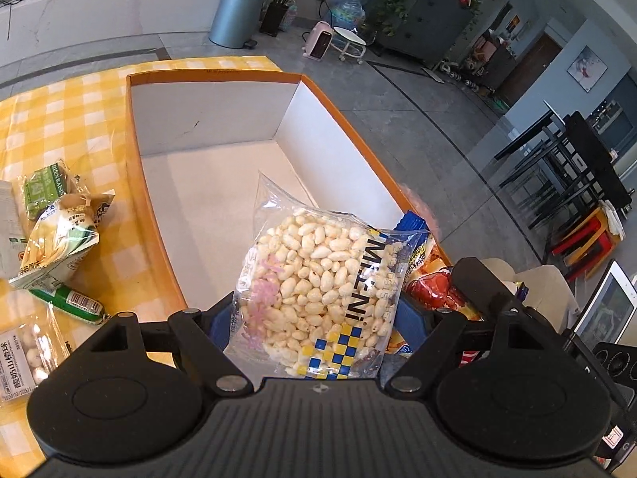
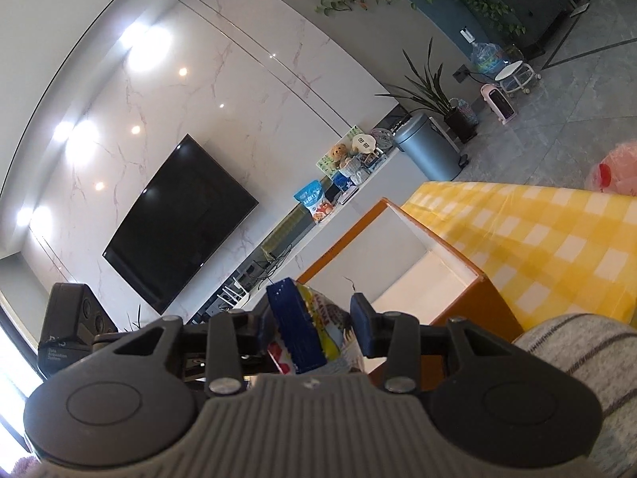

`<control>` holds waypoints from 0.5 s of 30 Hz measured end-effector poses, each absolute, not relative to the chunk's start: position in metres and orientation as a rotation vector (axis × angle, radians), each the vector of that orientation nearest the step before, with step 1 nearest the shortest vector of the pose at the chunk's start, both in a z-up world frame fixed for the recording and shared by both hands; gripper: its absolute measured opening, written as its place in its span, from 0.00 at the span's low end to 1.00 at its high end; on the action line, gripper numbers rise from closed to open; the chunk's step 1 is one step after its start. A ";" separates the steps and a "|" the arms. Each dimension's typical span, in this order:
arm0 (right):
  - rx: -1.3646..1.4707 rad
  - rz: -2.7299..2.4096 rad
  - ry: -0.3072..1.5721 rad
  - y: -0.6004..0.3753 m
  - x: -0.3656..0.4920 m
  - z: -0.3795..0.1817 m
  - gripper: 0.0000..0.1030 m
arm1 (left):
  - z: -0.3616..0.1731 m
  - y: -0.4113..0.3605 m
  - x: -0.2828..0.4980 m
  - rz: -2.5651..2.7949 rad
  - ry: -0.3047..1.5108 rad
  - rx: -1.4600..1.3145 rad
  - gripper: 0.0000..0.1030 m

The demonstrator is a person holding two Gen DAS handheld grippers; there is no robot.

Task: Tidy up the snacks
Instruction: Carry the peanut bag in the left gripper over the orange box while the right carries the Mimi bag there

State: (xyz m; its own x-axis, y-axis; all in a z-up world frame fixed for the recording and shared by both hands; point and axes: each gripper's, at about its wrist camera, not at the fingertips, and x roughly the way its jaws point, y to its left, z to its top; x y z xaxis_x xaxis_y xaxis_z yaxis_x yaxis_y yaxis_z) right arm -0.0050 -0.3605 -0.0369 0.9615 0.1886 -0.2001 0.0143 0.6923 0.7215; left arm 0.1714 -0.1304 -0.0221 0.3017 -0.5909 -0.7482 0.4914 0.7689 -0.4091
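Hardly begun: the orange-walled cardboard box [image 1: 223, 167] looks empty. The left gripper [image 1: 318, 314] pinches a clear puffed-rice bag [image 1: 314, 279], the right gripper [image 2: 314, 326] a colourful blue-edged packet [image 2: 296, 326]; several packets [image 1: 55, 231] wait on the yellow-checked tablecloth [image 1: 71, 111].

Left wrist view looks steeply down into the orange box [image 1: 207, 75]; right looks nearly level, sharing it [image 2: 398, 219].
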 end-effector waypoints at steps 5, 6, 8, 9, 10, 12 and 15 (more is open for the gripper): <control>0.782 0.092 0.272 -0.356 -0.009 -0.034 0.39 | -0.017 -0.132 0.171 -0.741 1.019 -0.102 0.90; 0.782 0.093 0.272 -0.356 -0.008 -0.034 0.39 | -0.016 -0.132 0.172 -0.746 1.011 -0.097 0.90; 0.775 0.094 0.274 -0.355 -0.008 -0.034 0.39 | -0.014 -0.131 0.168 -0.745 0.984 -0.086 0.90; 0.770 0.094 0.274 -0.355 -0.008 -0.033 0.39 | -0.012 -0.131 0.166 -0.744 0.968 -0.083 0.90; 0.765 0.093 0.275 -0.354 -0.008 -0.033 0.39 | -0.011 -0.130 0.164 -0.731 0.956 -0.078 0.90; 0.758 0.091 0.276 -0.353 -0.007 -0.032 0.39 | -0.009 -0.127 0.161 -0.699 0.940 -0.066 0.90; 0.759 0.108 0.287 -0.353 -0.005 -0.033 0.39 | -0.008 -0.119 0.160 -0.675 0.932 -0.069 0.90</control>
